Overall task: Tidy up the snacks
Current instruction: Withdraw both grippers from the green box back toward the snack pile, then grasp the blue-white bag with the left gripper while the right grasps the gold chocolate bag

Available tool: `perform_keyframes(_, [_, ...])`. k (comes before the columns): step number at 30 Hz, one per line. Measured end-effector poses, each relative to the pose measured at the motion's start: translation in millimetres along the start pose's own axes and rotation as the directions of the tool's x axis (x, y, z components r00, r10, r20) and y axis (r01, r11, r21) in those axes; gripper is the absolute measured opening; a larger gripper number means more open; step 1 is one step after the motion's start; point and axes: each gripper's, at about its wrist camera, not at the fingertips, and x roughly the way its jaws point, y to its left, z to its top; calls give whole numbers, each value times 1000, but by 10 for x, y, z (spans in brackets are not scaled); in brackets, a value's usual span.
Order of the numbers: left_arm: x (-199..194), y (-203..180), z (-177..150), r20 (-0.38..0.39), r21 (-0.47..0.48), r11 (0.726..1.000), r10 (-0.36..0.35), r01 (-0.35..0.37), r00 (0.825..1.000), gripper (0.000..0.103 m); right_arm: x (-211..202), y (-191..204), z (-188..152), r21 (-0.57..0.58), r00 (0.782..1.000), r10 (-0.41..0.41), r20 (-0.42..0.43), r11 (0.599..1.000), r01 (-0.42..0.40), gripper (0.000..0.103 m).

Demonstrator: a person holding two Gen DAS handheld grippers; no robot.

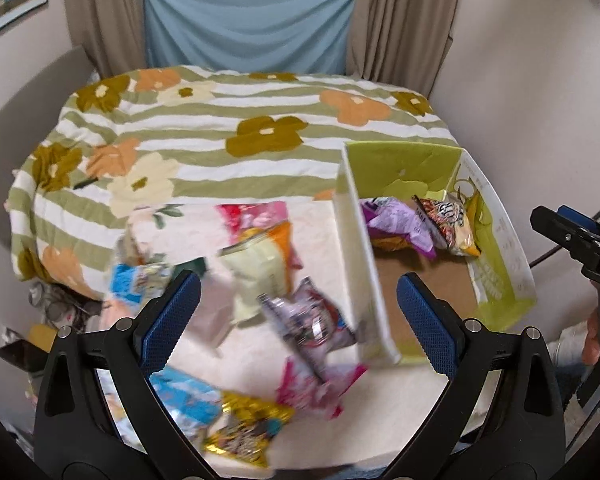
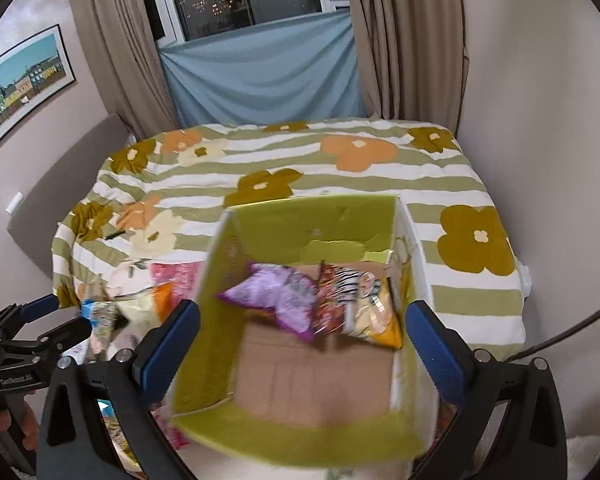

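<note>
With both the left gripper [image 1: 298,316] and right gripper [image 2: 302,346] wide open and empty, the loose snack bags [image 1: 256,276] look light, crinkly and slippery, best pinched at a flat sealed edge.

Left gripper [image 1: 298,312], right gripper [image 2: 302,344]: black frames, blue textured pads [image 1: 172,320], silver screws; white lettering on the handle, blurred, possibly a brand.

Soft indoor light — motion blur, fisheye-warped edges.
</note>
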Motion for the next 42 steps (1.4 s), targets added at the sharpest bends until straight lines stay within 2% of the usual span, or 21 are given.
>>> perform_keyframes(5, [-308,427,-271,6,4,1000,5,-5,1000,98,-193,450,-273,-1,1000,1,12,1000,-1,102])
perform_keyframes(12, [-591,1064,-771,-20,-6,1000,-1,1,1000,98,-338,1006,-785,55,999,29,-14,998,-28,102])
perform_keyframes(18, [-603,1446,-1232,-68,-15,1000,-20,19,997,98,-344,1437,-1250,71,998,35,-57,997,-31,102])
perform_keyframes(23, [-470,1640,-1540,-112,-19,999,-38,36,993,98,-182,1693,-1542,91,991,68,-113,994,-58,102])
perform_keyframes(30, [-192,1694,-1820,-155,7,999,-38,39,987,98,85,1937,-1841,116,981,104,-162,990,-85,102])
perform_keyframes(34, [42,1627,-1886,-171,70,998,12,0,985,98,239,2018,-1964,130,979,108,-173,988,-86,102])
perform_keyframes(42, [545,1463,-1930,-214,172,985,60,-23,975,97,600,2062,-2164,196,964,116,-239,978,-69,102])
